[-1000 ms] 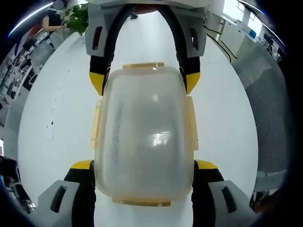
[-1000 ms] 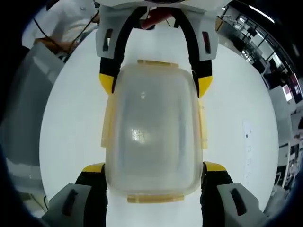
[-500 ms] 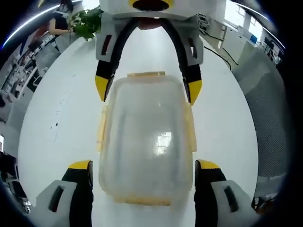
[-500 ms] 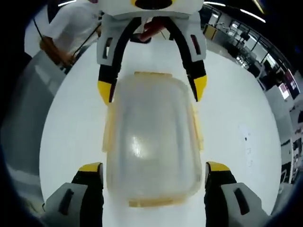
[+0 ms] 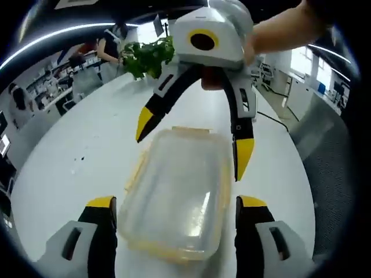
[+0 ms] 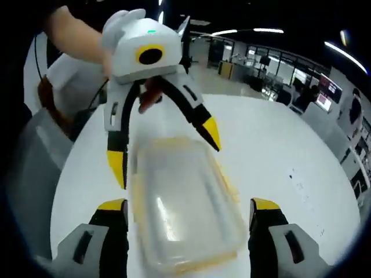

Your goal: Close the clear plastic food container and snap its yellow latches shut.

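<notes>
One white worktop in an open office w/ ceiling lights, plant at far edge. Clear container, lid on, contents not discernible, lies between both tools; long axis runs from left tool toward right tool. Both tools spread, clear of it.

We note container clear glossy plastic, yellow latches translucent plastic; table smooth white matt; gripper at 12 o'clock glossy white plastic shell.
</notes>
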Demonstrator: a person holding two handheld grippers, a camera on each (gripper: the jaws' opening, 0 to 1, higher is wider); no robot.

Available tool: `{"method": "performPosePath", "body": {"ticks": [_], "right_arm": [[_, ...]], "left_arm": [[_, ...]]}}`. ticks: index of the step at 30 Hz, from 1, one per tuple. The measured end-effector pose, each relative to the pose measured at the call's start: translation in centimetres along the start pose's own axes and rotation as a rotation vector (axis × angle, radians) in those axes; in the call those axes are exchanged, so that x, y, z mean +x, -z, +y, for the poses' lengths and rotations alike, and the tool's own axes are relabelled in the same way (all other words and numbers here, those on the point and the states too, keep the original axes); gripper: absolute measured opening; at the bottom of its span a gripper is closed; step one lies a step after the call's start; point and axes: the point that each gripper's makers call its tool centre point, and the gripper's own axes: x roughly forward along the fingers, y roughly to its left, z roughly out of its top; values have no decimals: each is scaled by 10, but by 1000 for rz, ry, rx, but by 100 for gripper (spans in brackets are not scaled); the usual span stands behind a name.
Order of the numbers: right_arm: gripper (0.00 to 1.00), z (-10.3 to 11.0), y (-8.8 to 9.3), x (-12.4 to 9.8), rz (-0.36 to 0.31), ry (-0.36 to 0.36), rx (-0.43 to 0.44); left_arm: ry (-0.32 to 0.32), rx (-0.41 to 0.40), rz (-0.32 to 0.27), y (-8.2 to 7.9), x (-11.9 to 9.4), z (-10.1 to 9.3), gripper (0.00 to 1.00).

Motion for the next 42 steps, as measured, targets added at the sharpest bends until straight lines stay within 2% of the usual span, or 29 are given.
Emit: {"method": "performPosePath", "body": {"ticks": [3,4,6,7,8,11,16,34,37,39,42], "right_arm": [[83,2,-1,-1,-58,31,45],[83,2,0,-1,-66,46,51],[84,3,3,-1,-76,60,69],[85,6,1,-1,-104,63,90],[85,7,0,-2,-115,67,100],[85,10,-2,-3,-141,89,116],[83,9,0,-6,-189,137,185],[82,8,4,-13,-256,249,217],[82,7,6,-15,-262,295,202],[82,-1,6,-20,-270,386,183],[82,1,5,-19,-272,428,161]], "left_arm": [[-58,-70,-96,-12,-7,3,83],[-79,-54,-58,-5,-10,4,82],[-95,-83,-119,-12,-12,3,82],[-105,-110,-149,-15,-13,3,82],[-112,-125,-160,-16,-13,3,82],[-121,-128,-165,-15,-13,1,82],[-178,-176,-201,-14,-15,1,80],[-294,-257,-252,1,-25,1,79],[-337,-248,-263,2,-25,3,79],[-377,-249,-283,1,-26,4,77],[-397,-284,-326,0,-27,4,78]]}}
